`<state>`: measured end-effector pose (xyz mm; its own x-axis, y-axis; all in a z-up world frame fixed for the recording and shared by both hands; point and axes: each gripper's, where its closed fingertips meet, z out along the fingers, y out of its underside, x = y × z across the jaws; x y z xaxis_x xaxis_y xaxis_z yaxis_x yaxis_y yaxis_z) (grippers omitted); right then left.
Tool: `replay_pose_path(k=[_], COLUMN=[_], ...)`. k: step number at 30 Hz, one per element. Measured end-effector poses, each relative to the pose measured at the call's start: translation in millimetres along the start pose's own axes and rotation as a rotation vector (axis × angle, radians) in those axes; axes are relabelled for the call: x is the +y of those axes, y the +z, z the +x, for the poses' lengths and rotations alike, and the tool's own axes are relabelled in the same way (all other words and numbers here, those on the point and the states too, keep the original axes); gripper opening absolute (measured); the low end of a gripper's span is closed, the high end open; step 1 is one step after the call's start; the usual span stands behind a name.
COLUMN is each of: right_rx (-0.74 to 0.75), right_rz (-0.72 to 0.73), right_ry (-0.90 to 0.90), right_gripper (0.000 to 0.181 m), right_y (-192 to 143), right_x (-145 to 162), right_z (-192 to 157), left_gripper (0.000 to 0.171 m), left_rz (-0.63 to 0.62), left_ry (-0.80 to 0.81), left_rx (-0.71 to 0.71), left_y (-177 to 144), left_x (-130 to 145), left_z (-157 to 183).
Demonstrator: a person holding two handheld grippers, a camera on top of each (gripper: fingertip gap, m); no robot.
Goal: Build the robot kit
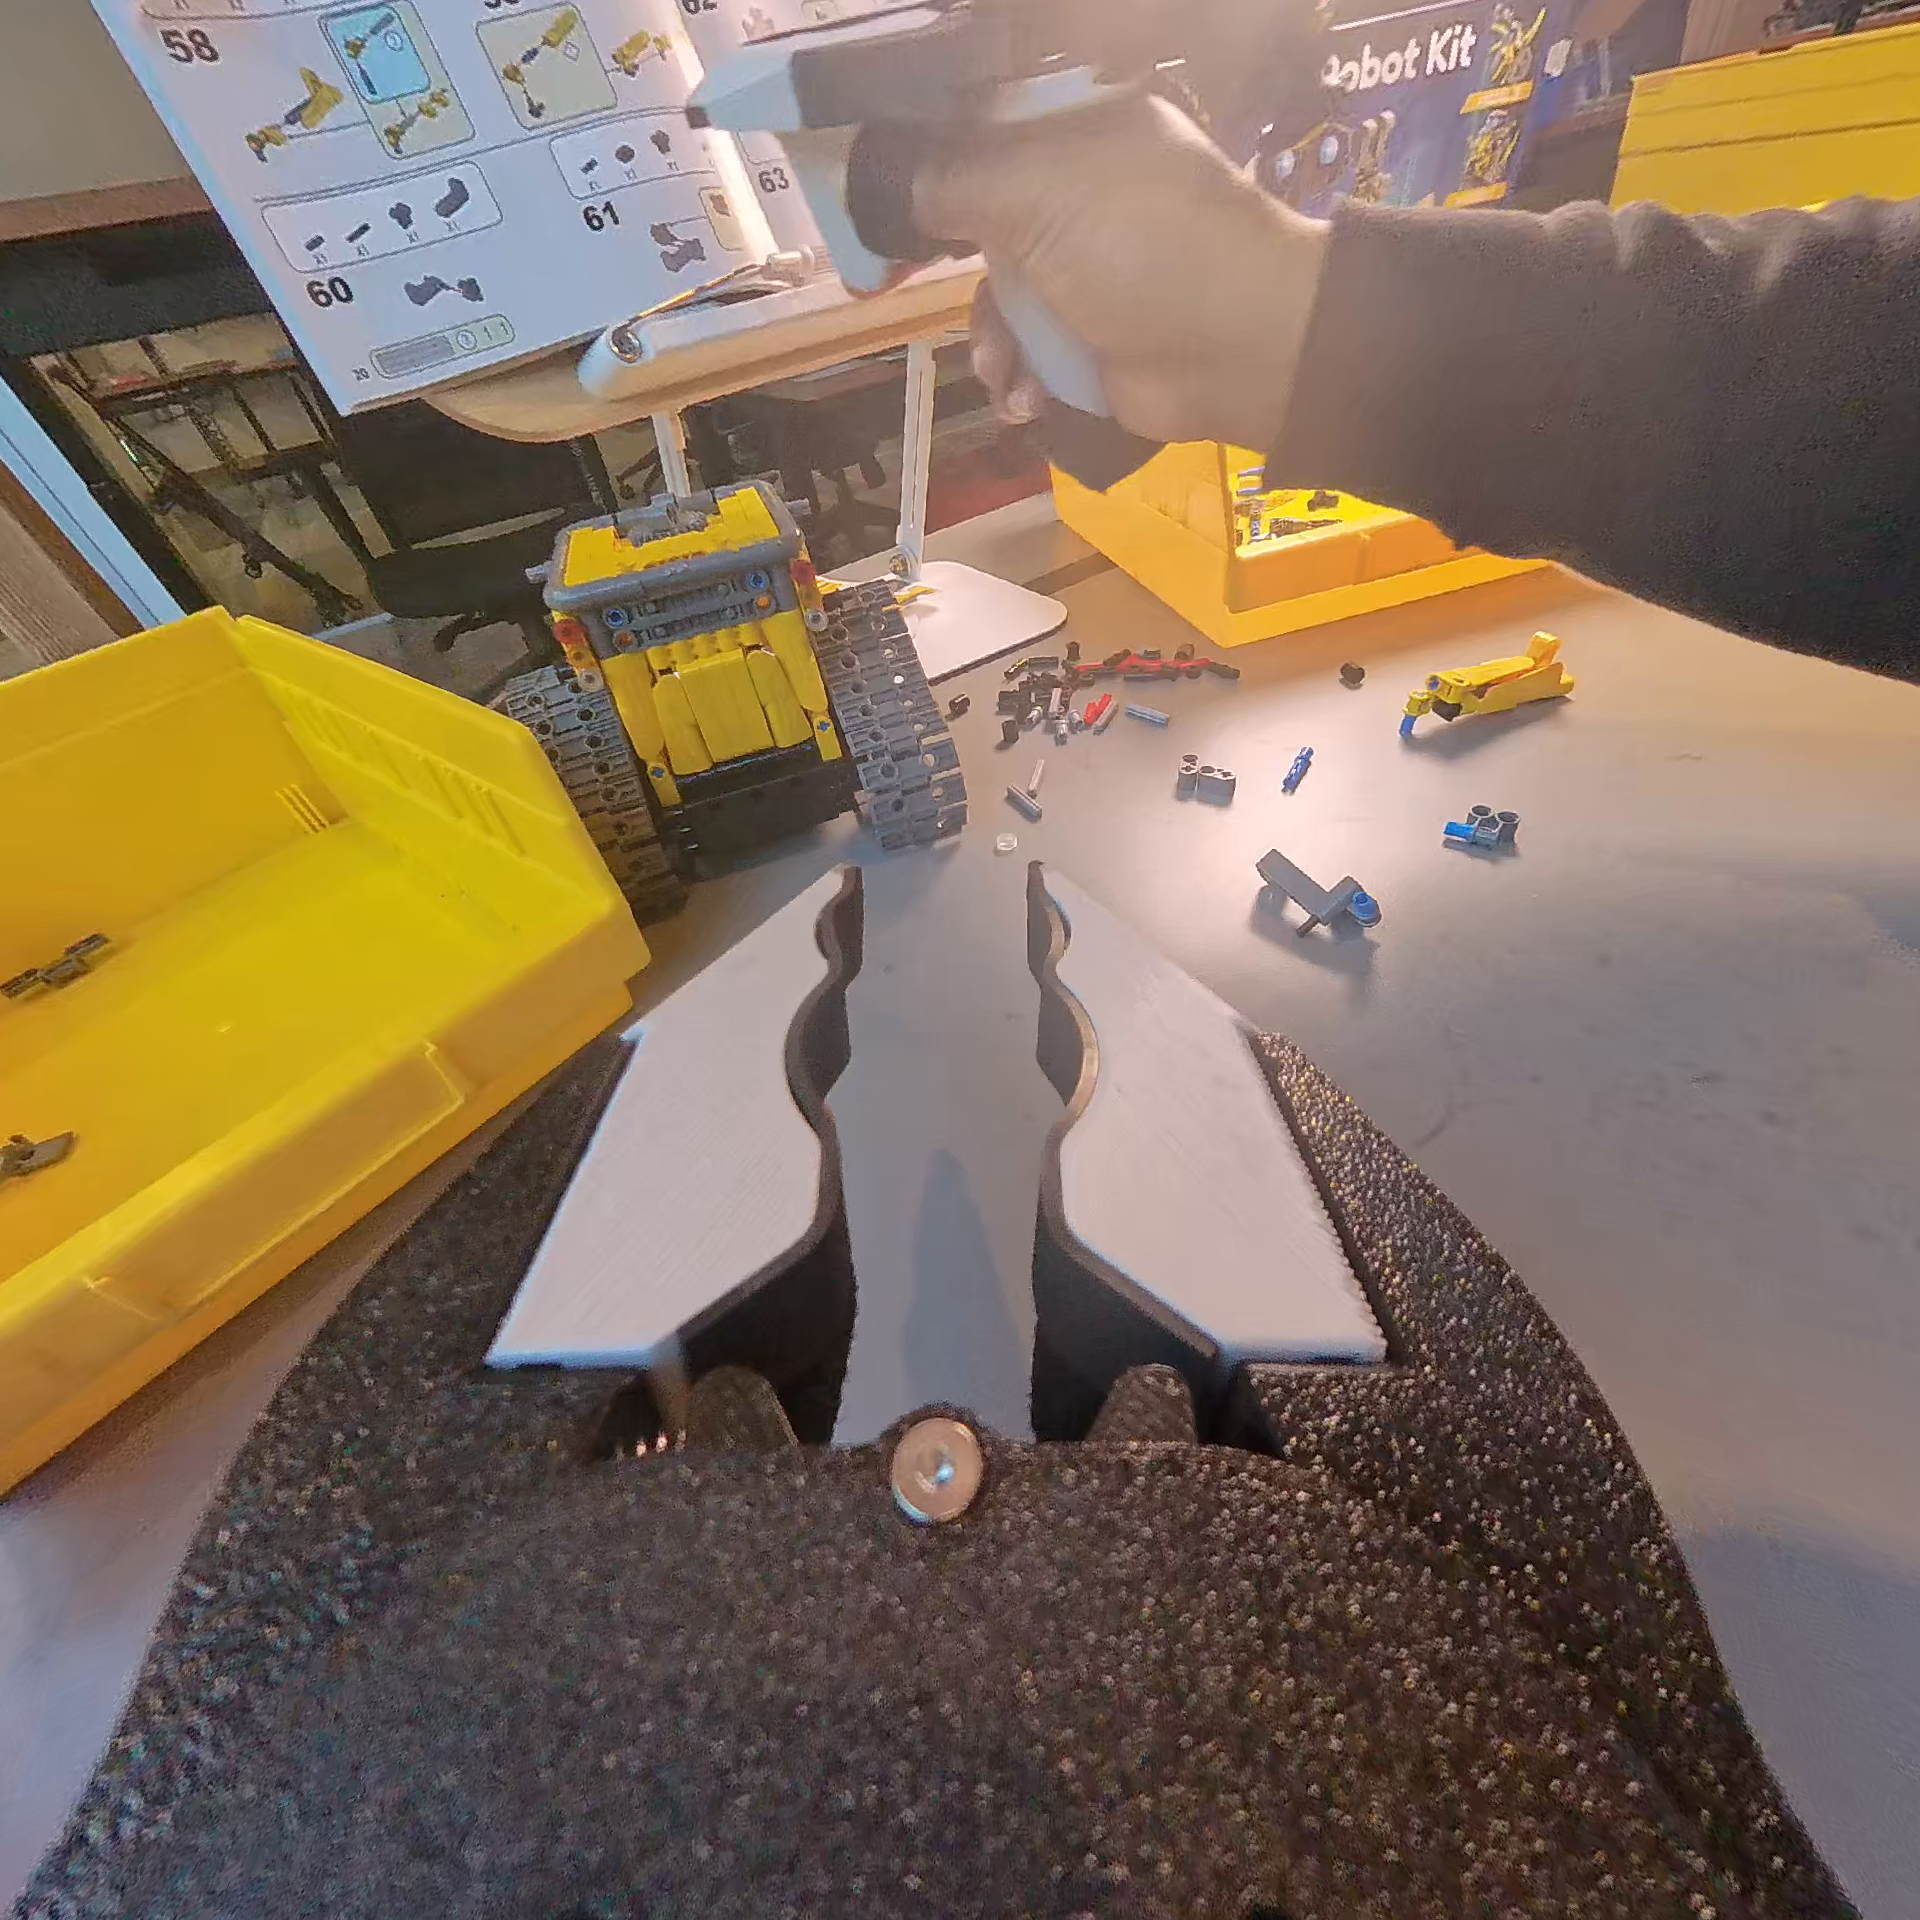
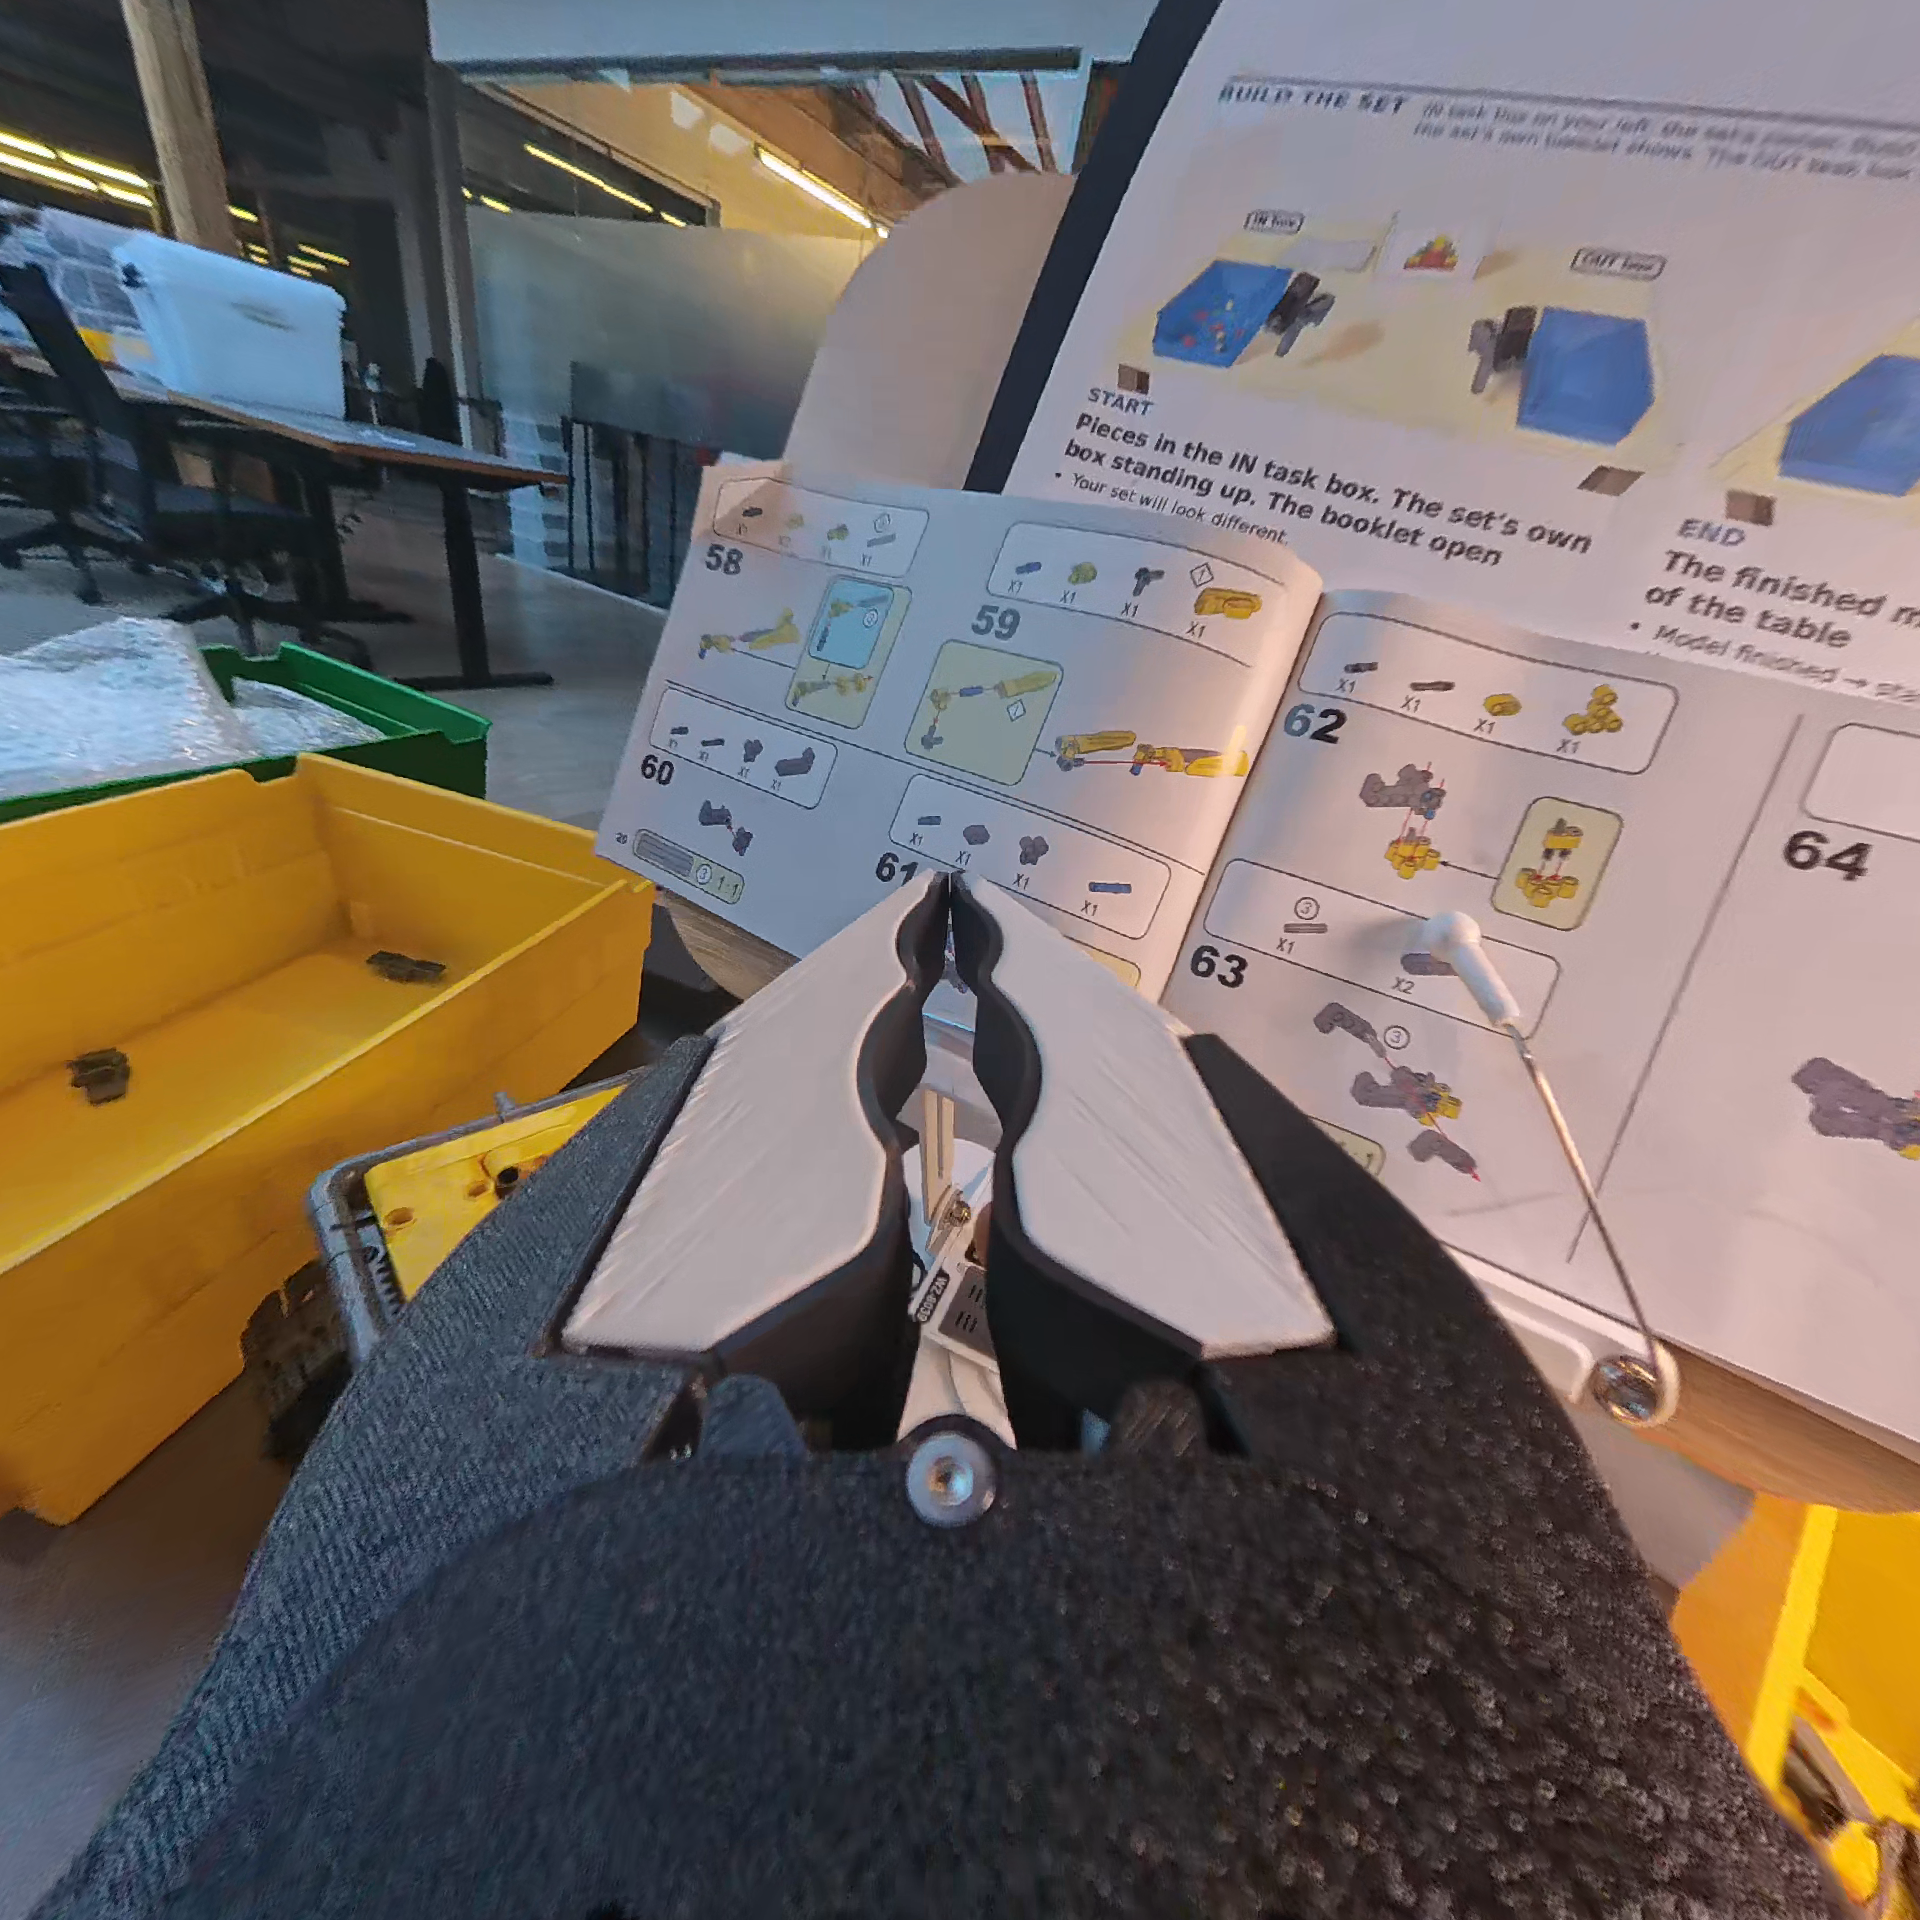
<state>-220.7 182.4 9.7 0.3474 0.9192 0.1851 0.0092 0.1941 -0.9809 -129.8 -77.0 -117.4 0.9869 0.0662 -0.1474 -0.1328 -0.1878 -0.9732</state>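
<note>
My left gripper (image 1: 943,883) is open and empty, low over the grey table (image 1: 1558,1091). Just ahead of its tips stands a yellow and grey tracked model (image 1: 727,675), and a small clear round piece (image 1: 1005,844) lies near the right tip. My right gripper (image 2: 948,885) is shut with nothing visible between its tips. It is raised in front of the lower edge of an open instruction booklet (image 2: 987,707) on a stand. In the left wrist view a person's hand (image 1: 1101,260) holds it up by the booklet (image 1: 447,177). The model's top (image 2: 447,1195) shows below the right gripper.
A yellow bin (image 1: 260,987) with a few dark pieces sits left, also in the right wrist view (image 2: 312,1039). Loose small pieces (image 1: 1101,696), a yellow arm assembly (image 1: 1486,686) and a grey-blue piece (image 1: 1314,899) lie right. A yellow tray (image 1: 1299,561) is behind. A wire page holder (image 2: 1465,956) crosses the booklet. The gap from one gripper's tips to the other's is roughly 30 centimetres. About 15 centimetres separates my left fingertips from the grey-blue piece (image 1: 1314,899).
</note>
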Motion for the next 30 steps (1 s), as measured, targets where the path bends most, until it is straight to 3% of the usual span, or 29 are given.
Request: replay_pose_path(k=[6, 14, 18, 21, 25, 30], right_rx=[-0.062, -0.081, -0.057, -0.018, 0.005, -0.169], right_rz=[-0.011, -0.141, -0.195, -0.231, -0.299, -0.576], right_ry=[-0.05, -0.046, -0.016, -0.072, -0.19, -0.193], right_gripper=[0.006, 0.018, 0.022, 0.023, 0.023, 0.023], right_y=[-64, -162, -195, -218, -234, -216], right_x=[3, 53, 56, 38, 13, 70], right_z=[6, 33, 57, 86, 137, 177], left_gripper=[0.031, 0.031, 0.03, 0.03, 0.029, 0.029], left_rz=[-0.003, -0.017, -0.032, -0.03, -0.022, -0.026], left_ry=[-0.011, -0.058, -0.065, -0.07, -0.086, -0.087], left_rx=[0.021, 0.022, 0.021, 0.019, 0.034, 0.041], left_y=[2, 5, 8, 8, 10, 13], left_x=[1, 7, 10, 10, 8, 7], left_z=[3, -1, -2, -1, 3, 6])
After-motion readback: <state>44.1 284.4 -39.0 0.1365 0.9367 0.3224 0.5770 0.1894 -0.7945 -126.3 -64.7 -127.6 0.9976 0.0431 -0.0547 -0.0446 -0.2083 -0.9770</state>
